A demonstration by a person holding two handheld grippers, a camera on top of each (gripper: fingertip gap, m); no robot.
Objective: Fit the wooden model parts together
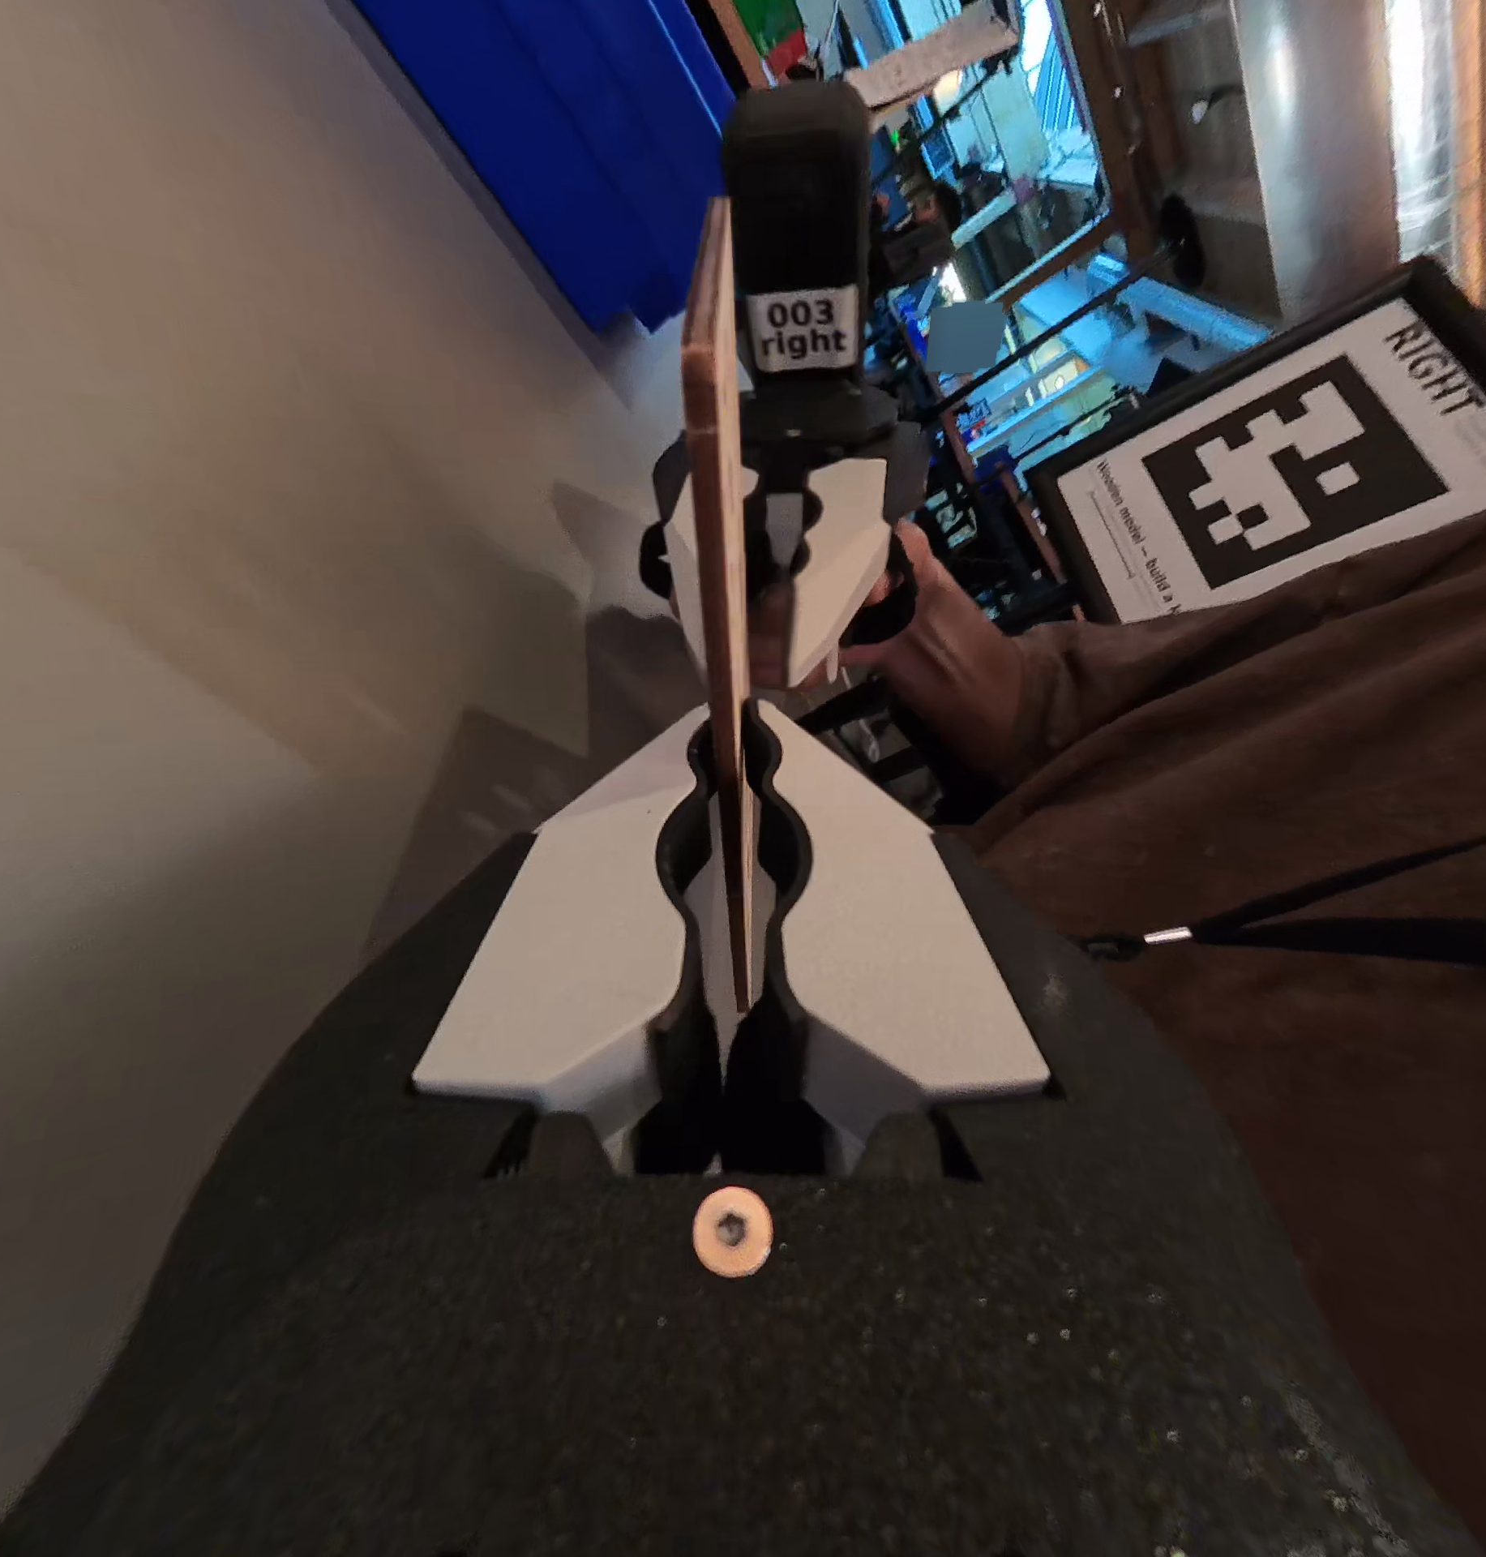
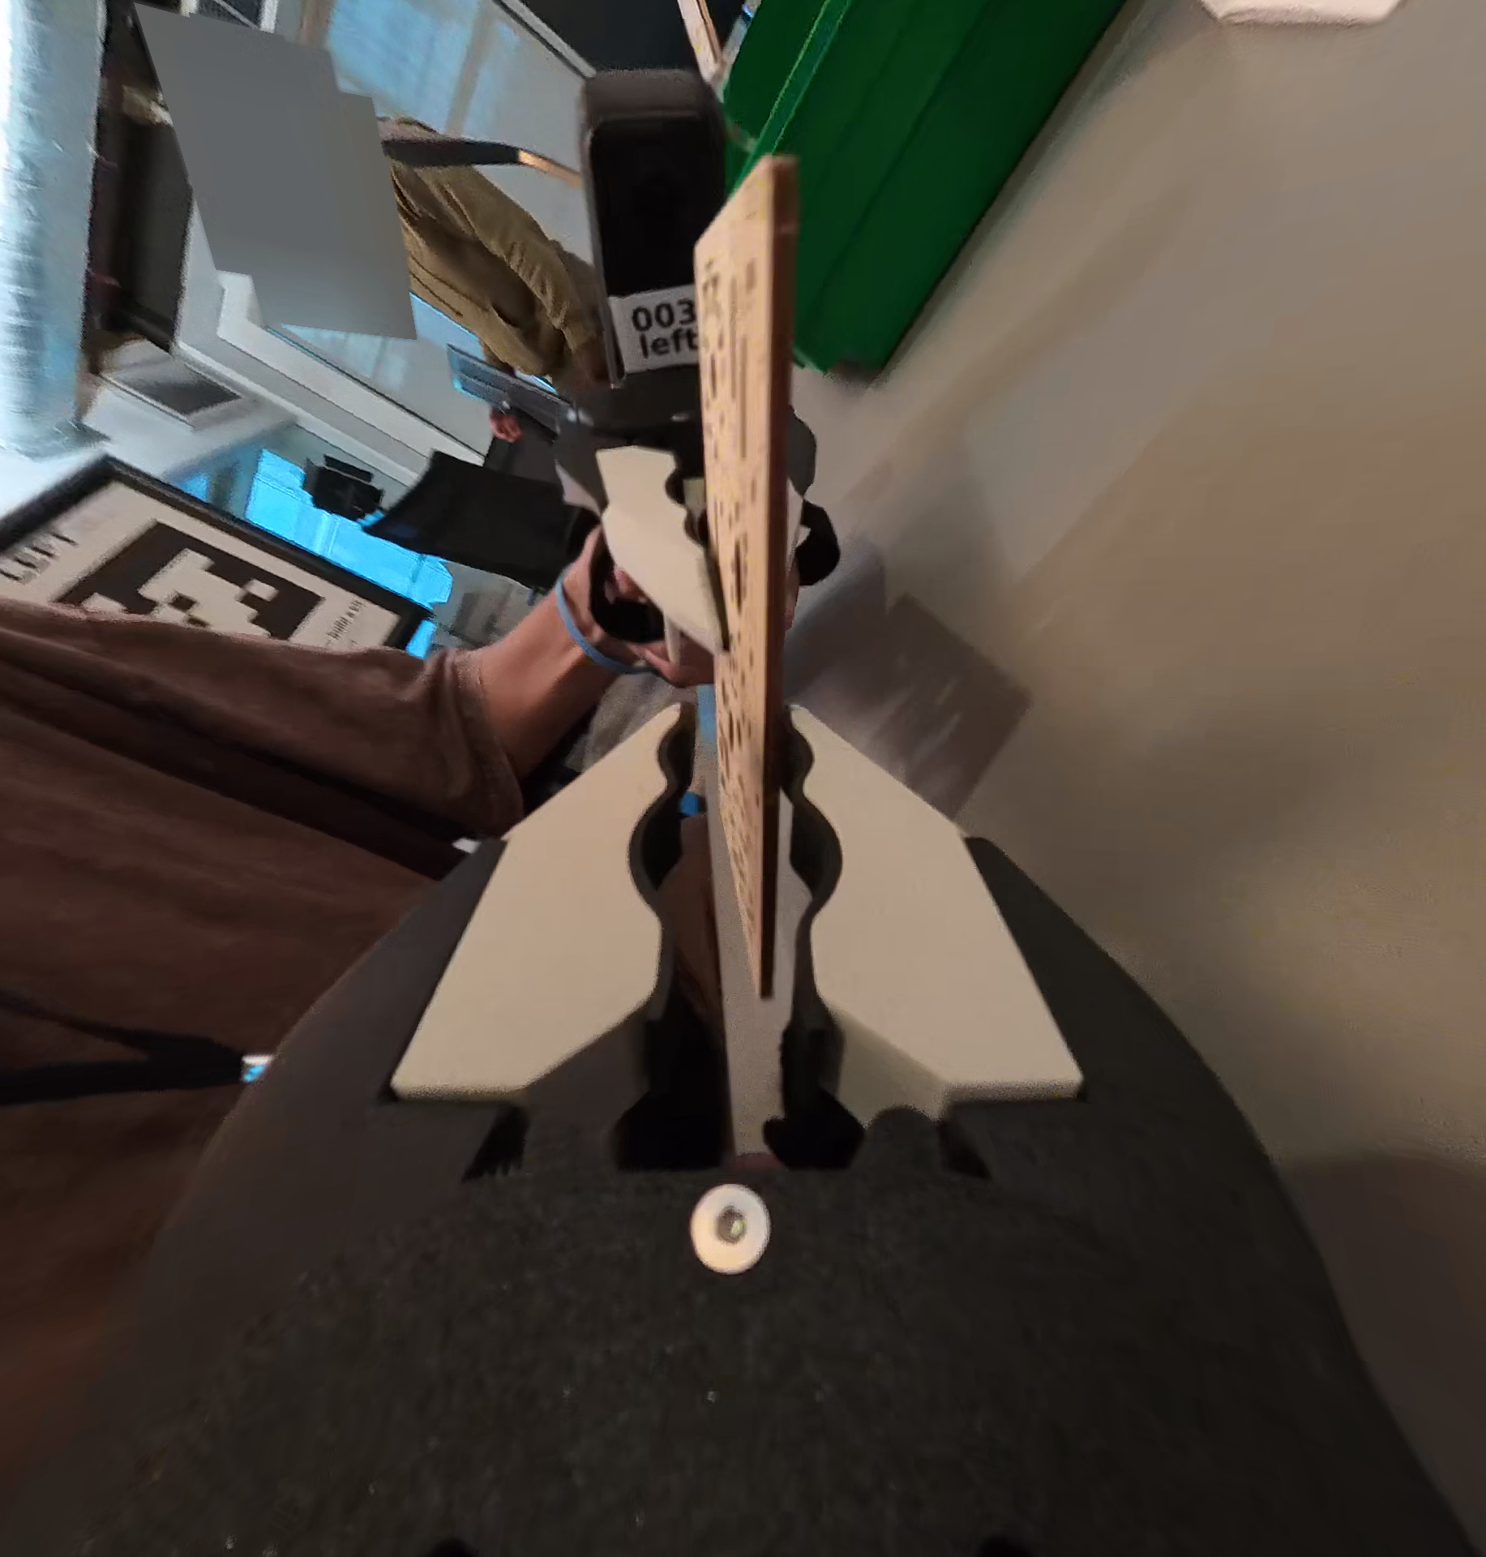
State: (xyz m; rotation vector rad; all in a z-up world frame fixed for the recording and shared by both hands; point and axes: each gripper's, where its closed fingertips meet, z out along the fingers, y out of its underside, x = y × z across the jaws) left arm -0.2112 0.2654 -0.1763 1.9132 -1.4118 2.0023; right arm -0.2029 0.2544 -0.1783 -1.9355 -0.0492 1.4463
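Left wrist view: left hand-held gripper [image 1: 727, 851] clamps wooden sheet [image 1: 727, 590] edge-on; right hand-held gripper [image 2: 743, 851] grips its opposite end.

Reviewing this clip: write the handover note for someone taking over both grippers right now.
Left gripper: shut on one end of the wooden sheet, seen edge-on.
Right gripper: shut on the opposite end of the same sheet; its face shows many cut-out outlines.
The sheet hangs in the air between both grippers, over the pale table. A blue bin and a green bin stand beyond.
Done: sheet picked up. No loose parts or joined pieces are visible.
Left: free the parts and fit them together.
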